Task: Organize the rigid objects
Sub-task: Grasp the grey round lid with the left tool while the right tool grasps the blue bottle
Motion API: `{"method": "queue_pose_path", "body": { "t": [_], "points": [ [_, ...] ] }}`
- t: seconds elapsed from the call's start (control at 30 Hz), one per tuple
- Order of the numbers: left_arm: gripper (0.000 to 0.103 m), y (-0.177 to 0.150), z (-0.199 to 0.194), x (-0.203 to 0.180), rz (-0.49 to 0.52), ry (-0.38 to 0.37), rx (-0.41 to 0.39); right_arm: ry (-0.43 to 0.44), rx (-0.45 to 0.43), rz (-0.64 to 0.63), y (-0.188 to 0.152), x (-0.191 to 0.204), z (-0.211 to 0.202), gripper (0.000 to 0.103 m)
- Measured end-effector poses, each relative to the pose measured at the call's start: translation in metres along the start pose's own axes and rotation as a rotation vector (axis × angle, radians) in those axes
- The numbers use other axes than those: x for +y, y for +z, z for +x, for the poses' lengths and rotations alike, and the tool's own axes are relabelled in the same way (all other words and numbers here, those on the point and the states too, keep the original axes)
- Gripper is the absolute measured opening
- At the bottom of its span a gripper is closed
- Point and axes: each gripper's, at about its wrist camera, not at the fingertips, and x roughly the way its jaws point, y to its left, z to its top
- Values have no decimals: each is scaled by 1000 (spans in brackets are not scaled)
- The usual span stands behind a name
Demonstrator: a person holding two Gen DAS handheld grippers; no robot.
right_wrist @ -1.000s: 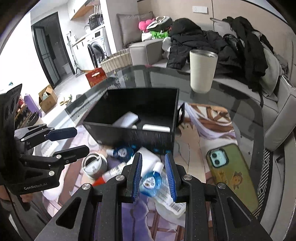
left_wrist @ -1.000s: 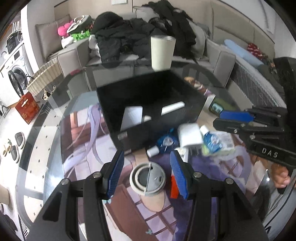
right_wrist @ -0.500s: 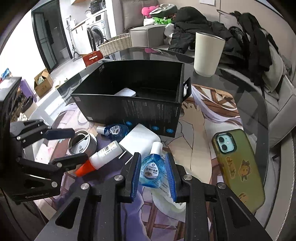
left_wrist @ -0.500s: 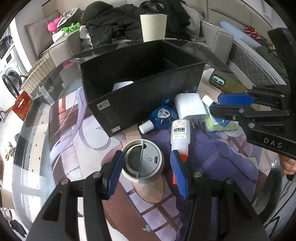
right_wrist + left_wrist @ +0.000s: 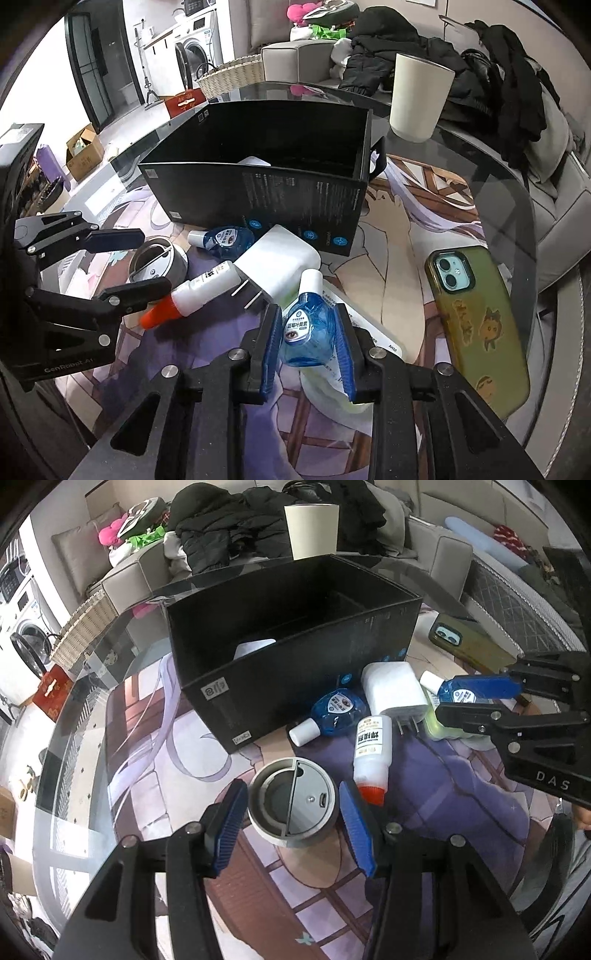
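My left gripper (image 5: 293, 823) is open around a round grey lid (image 5: 293, 806) lying on the table; its pads stand just beside the rim. My right gripper (image 5: 307, 341) is shut on a blue eye-drop bottle (image 5: 306, 326), also in the left wrist view (image 5: 469, 690). A black box (image 5: 291, 646) stands behind, with a white item inside. Before it lie a second blue bottle (image 5: 332, 714), a white charger (image 5: 393, 692) and a white bottle with an orange cap (image 5: 371, 751).
A green-cased phone (image 5: 476, 314) lies at the right. A cream tumbler (image 5: 419, 99) stands behind the box. A white packet (image 5: 369, 332) lies under the right gripper. The glass table edge (image 5: 55, 775) runs at the left, with a sofa and clothes beyond.
Both grippers dropped lower and closer to the table. The left one closed in around the grey lid. The right one still holds the blue bottle.
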Motion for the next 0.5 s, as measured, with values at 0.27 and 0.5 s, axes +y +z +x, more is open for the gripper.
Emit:
{"method": "queue_pose_path", "body": {
  "t": [0.27, 0.5],
  "points": [
    [48, 0, 0, 0, 8, 26, 11, 9, 6, -12, 1, 5, 0, 28],
    [59, -1, 3, -2, 41, 74, 17, 9, 4, -13, 1, 5, 0, 28]
  ]
}}
